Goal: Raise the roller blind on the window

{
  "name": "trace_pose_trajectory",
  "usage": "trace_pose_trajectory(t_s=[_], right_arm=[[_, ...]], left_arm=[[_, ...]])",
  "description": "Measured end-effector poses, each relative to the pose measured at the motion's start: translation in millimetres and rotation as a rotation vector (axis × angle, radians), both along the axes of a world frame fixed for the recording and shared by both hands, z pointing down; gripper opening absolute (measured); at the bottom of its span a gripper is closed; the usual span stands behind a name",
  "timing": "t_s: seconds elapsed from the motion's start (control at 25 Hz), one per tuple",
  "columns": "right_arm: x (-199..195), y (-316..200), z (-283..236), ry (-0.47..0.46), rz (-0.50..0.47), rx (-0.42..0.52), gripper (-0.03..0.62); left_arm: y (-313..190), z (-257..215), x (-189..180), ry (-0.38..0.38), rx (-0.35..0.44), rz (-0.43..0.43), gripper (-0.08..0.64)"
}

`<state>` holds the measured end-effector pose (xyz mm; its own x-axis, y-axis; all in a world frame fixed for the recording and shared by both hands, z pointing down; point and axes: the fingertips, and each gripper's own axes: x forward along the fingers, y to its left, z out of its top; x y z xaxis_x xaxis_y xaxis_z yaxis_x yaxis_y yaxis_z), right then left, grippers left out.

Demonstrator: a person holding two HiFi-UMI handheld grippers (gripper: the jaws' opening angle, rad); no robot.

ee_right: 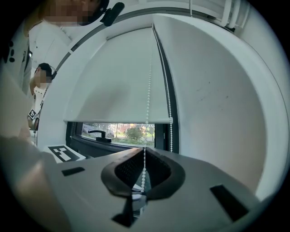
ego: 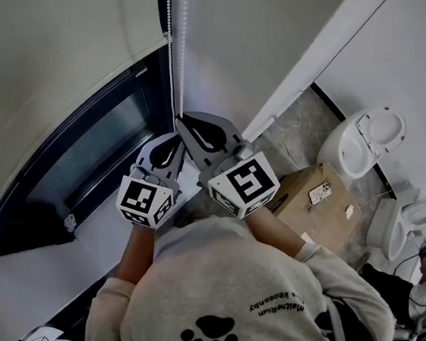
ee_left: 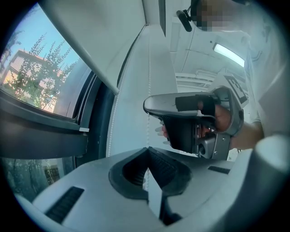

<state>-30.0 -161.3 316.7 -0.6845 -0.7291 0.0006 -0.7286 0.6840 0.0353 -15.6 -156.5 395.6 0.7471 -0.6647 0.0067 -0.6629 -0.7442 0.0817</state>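
The white roller blind (ego: 48,62) covers the upper part of the dark-framed window (ego: 82,165). In the right gripper view the blind's bottom edge (ee_right: 118,121) hangs above a strip of open glass. A white bead chain (ego: 172,56) drops beside the window's right edge. My right gripper (ego: 180,119) is shut on this chain, and my left gripper (ego: 176,136) is shut on it just below. In the right gripper view the chain (ee_right: 147,86) runs down between the closed jaws (ee_right: 144,149). In the left gripper view it (ee_left: 148,129) enters the closed tips (ee_left: 147,148).
A white wall (ego: 258,31) stands right of the chain. On the floor to the right are a cardboard box (ego: 316,200) and two white toilets (ego: 362,141) (ego: 402,221). A black window handle (ee_right: 97,133) shows below the blind.
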Motion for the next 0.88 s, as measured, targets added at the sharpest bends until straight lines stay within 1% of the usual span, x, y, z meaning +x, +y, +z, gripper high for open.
trace_pose_trajectory(t_s=[0.24, 0.44, 0.6, 0.88], right_arm=[[-2.4, -3.1, 21.3, 0.0, -0.011, -0.041, 0.012], [-8.8, -2.2, 40.0, 0.041, -0.009, -0.039, 0.012], [-9.0, -2.4, 53.2, 0.055, -0.004, -0.044, 0.012], [-7.3, -3.1, 60.2, 0.054, 0.011, -0.008, 0.012]], left_arm=[[-0.1, 20.7, -2.1, -0.021, -0.011, -0.003, 0.008], [1.4, 39.6, -7.0, 0.004, -0.04, -0.01, 0.008], [2.9, 52.2, -6.4, -0.016, -0.024, -0.006, 0.008], [1.0, 60.9, -5.9, -0.003, -0.011, -0.011, 0.008]])
